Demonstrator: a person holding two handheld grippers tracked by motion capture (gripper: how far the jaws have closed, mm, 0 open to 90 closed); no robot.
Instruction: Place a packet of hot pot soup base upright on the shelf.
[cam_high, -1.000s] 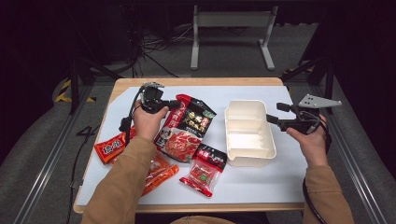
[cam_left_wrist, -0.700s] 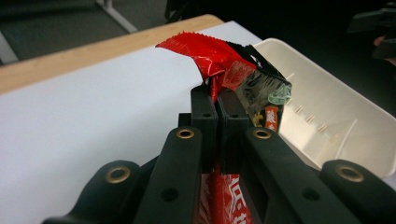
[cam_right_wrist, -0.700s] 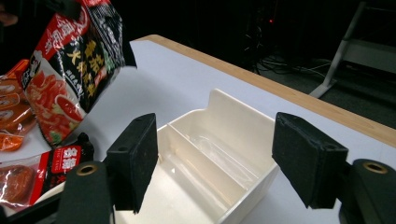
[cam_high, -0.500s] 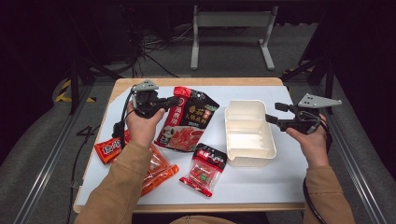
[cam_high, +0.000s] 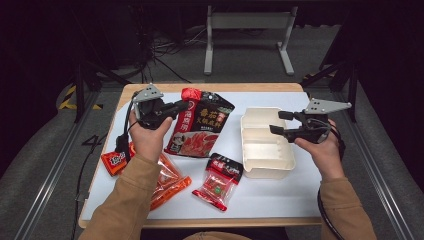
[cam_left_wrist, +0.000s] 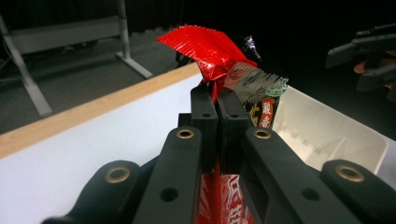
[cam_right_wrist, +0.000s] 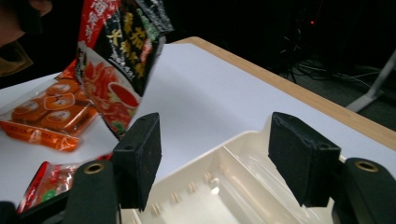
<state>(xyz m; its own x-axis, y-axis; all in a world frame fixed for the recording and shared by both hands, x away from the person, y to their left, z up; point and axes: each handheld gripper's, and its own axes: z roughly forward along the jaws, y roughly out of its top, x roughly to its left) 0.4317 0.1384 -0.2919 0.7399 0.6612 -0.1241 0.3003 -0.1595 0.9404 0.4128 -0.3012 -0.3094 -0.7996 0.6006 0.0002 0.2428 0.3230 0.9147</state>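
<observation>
A: Where's the big sauce pouch (cam_high: 199, 131) right now?

B: Hanging off the left gripper (cam_high: 181, 106). Its jaws are pressed together on the pouch's red top corner, which shows crumpled above them in the left gripper view (cam_left_wrist: 205, 44). The rest of the pouch droops down toward the table (cam_high: 280, 200), long axis running from that corner back toward the person, lower edge low over the white surface or perhaps brushing it.

A: And the white tray (cam_high: 265, 145)?

B: To the right of the pouch, near but apart from it. It's a long divided tray, its length running away from the person, and it looks empty.

A: So which way does the pouch have to go?

B: I'd judge sideways to the right, toward the tray. The pouch's long axis already lines up roughly with the tray's, so little turning should be needed.

A: What about the right gripper (cam_high: 276, 122)?

B: It hovers over the tray's right edge, jaws apart with nothing between them, though they have just been closing a little. From the right gripper view the pouch (cam_right_wrist: 119, 51) hangs up and to the left of those jaws. The left hand has the pouch; the right is nearer the tray.
</observation>
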